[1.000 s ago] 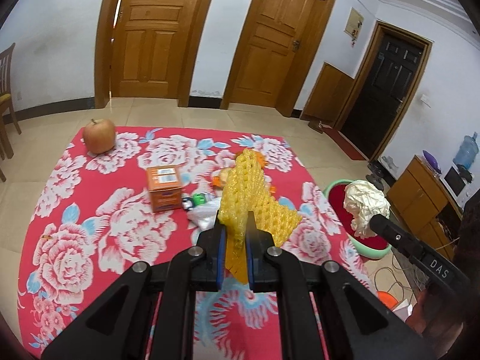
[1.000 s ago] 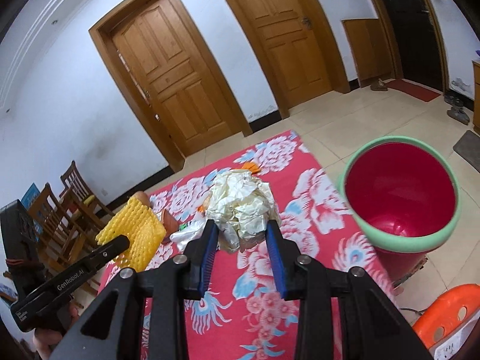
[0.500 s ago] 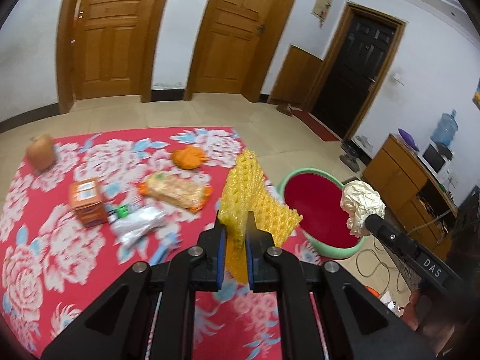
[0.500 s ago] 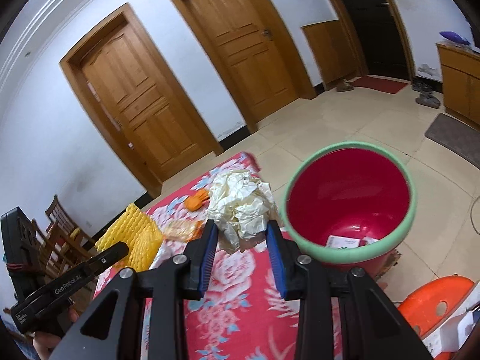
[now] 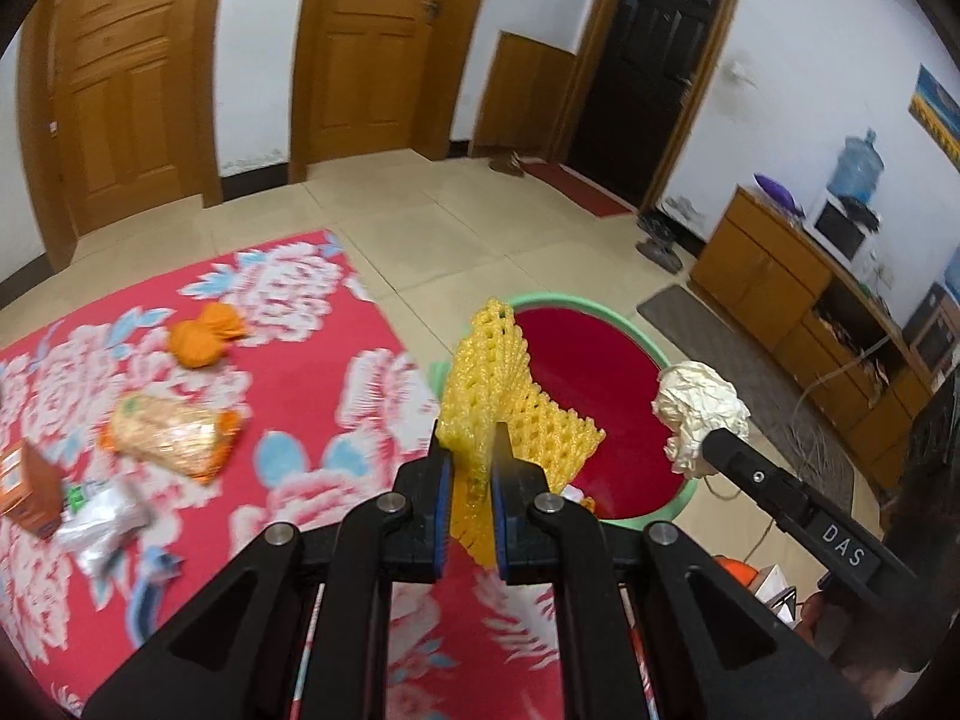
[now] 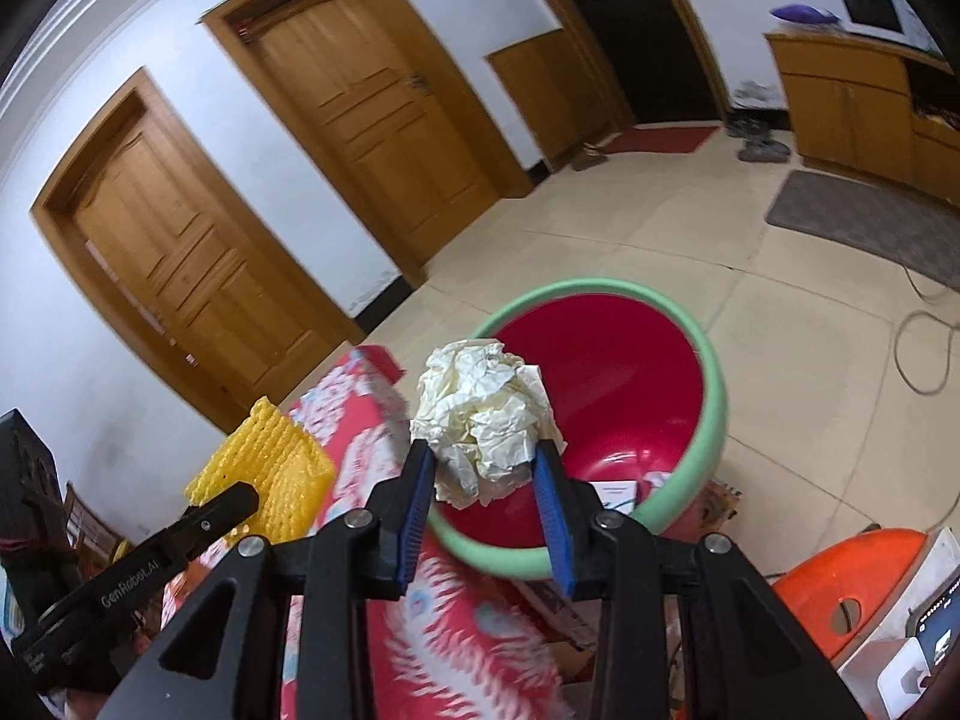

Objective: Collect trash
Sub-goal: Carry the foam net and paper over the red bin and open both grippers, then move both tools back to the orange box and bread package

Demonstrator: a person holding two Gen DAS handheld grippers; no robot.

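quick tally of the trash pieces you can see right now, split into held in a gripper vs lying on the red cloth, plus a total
Held in a gripper: 2 (yellow foam fruit net in the left gripper, crumpled white paper ball in the right gripper)
Lying on the red floral cloth: 4 (orange crumpled wrapper, clear snack packet, orange carton, clear plastic bag)
Total: 6

Both wrist views look forward and down, close above the shared red bin (image 5: 600, 396) (image 6: 606, 396) and each other's tool.
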